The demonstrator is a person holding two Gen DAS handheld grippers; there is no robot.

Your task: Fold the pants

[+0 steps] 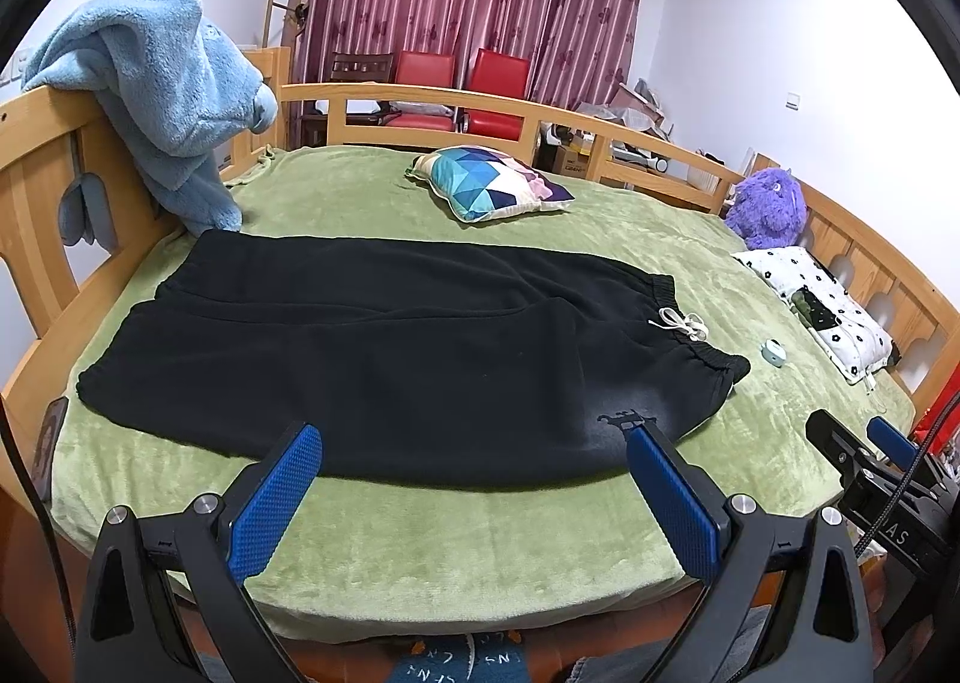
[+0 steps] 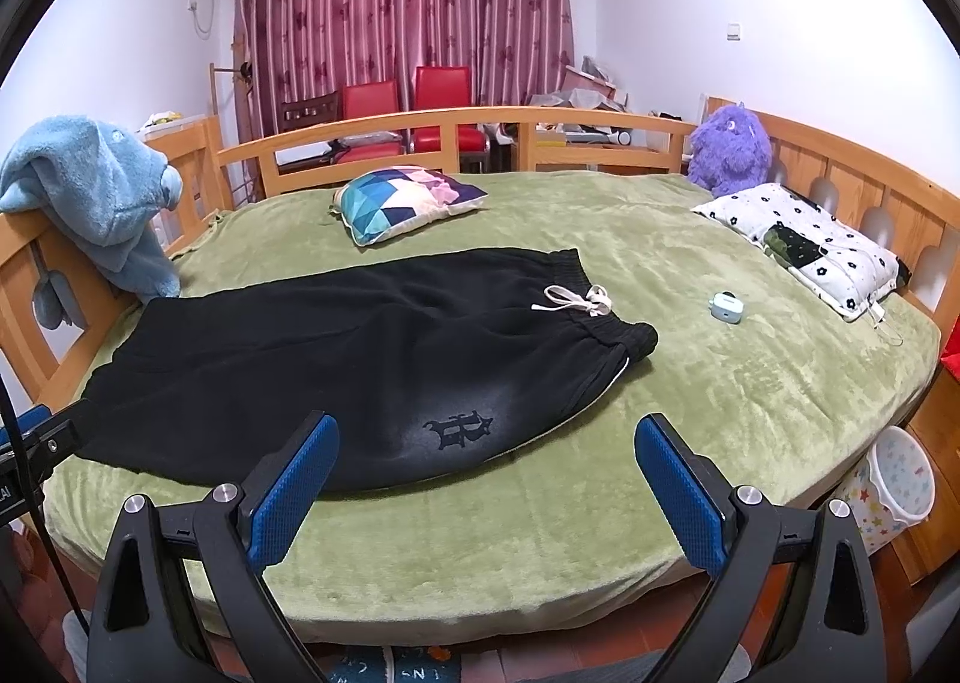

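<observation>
Left wrist view: left gripper (image 1: 474, 461) spread wide, empty, above the near edge of the green blanket (image 1: 420, 551). Black pants (image 1: 384, 347) lie flat on it, legs side by side, waistband to the right with white drawstring (image 1: 681, 325). Right gripper (image 1: 864, 440) shows at far right; its state cannot be told here.

Right wrist view: right gripper (image 2: 486, 455) spread wide, empty, near the pants' (image 2: 336, 359) logo (image 2: 459, 430). Small teal case (image 2: 727, 307) lies apart from the waistband.

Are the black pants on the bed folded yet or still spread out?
Spread out. The black pants lie flat at full length on the green blanket, both legs side by side, waistband and drawstring showing.
</observation>
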